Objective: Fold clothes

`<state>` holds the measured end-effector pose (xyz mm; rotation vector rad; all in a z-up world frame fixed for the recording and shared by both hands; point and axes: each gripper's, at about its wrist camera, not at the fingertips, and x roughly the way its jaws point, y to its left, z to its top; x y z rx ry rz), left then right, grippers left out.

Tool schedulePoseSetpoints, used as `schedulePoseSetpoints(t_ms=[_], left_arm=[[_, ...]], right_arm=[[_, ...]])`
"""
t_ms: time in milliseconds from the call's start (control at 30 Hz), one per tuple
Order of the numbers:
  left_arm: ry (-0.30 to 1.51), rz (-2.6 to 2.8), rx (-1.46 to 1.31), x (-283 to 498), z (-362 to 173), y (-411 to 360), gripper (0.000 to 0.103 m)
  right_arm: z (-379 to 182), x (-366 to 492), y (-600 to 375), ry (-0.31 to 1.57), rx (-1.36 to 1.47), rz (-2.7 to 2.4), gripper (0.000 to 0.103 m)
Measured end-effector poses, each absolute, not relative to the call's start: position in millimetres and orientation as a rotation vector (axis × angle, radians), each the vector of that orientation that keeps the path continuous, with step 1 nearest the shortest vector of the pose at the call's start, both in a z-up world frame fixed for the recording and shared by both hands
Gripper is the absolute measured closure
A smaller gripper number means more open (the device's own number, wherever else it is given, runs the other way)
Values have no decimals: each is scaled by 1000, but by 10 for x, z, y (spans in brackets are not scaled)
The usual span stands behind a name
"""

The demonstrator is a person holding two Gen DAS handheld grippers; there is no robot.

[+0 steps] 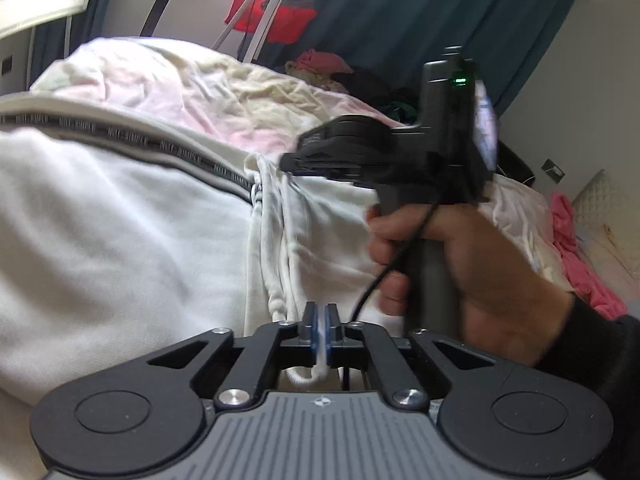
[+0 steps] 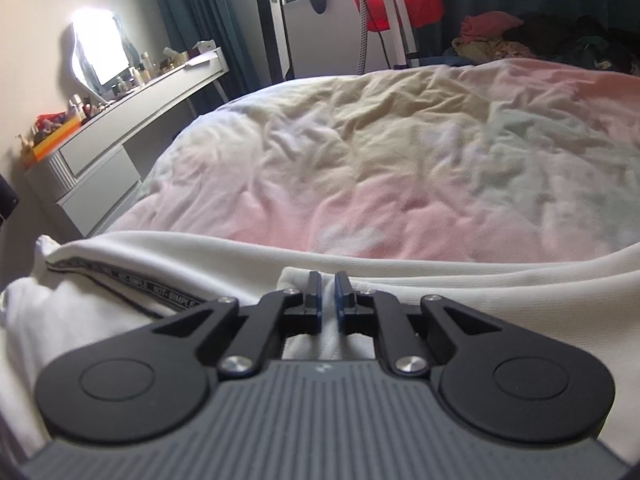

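Note:
A white hooded sweatshirt [image 1: 120, 216] with a grey printed band [image 1: 132, 140] lies on the bed. My left gripper [image 1: 320, 312] is shut on its white drawstring [image 1: 276, 264] and fabric edge. In the left wrist view the right gripper [image 1: 296, 164] is held in a hand above the sweatshirt, near the drawstrings. In the right wrist view the right gripper [image 2: 328, 280] is shut on a fold of the same white sweatshirt [image 2: 440, 280], with white cloth between its blue pads; the printed band [image 2: 160, 288] runs to its left.
The bed has a rumpled pink, cream and pale green cover [image 2: 380, 160]. A pile of clothes [image 2: 520, 36] sits at the far side. A white dresser [image 2: 132, 120] stands left of the bed. Pink cloth [image 1: 576, 256] lies at the right.

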<state>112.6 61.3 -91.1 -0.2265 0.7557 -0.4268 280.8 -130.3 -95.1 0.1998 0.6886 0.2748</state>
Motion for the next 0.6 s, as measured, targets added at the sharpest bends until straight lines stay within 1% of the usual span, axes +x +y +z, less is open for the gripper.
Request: schedulePoseSetpoints(t_ms=[33,100,167,233,267,300,367,467,600], left_arm=[[727,-430,-200,1070,-841,598,86],[653,-436,-157,925,-675,582,62],[593,-428,-127,791,-539,577,60],[551,-413,-123,671,-439,595,51],[539,-402,-120,627,-408,600,40],[528,-390,-116,586,-381,605,34],[513,-358,-102,509,-331,609,31],[499,-309,-88,356,-254,622,18],[469,-272,-55,47,-169,637,7]], right_arm=[[-858,2747,-1341,680,195,264,92],[-655,2582,-1446,649,180,240,92],[-452,2401,-1555,612,165,225,92],[-243,2159,-1664,569,154,215,92],[-143,2023,-1718,550,150,204,92],[-43,1888,-1771,531,146,192,92],[133,1591,-1868,502,139,180,92],[345,1102,-1966,468,114,175,92],[488,507,-2114,435,130,161,92]])
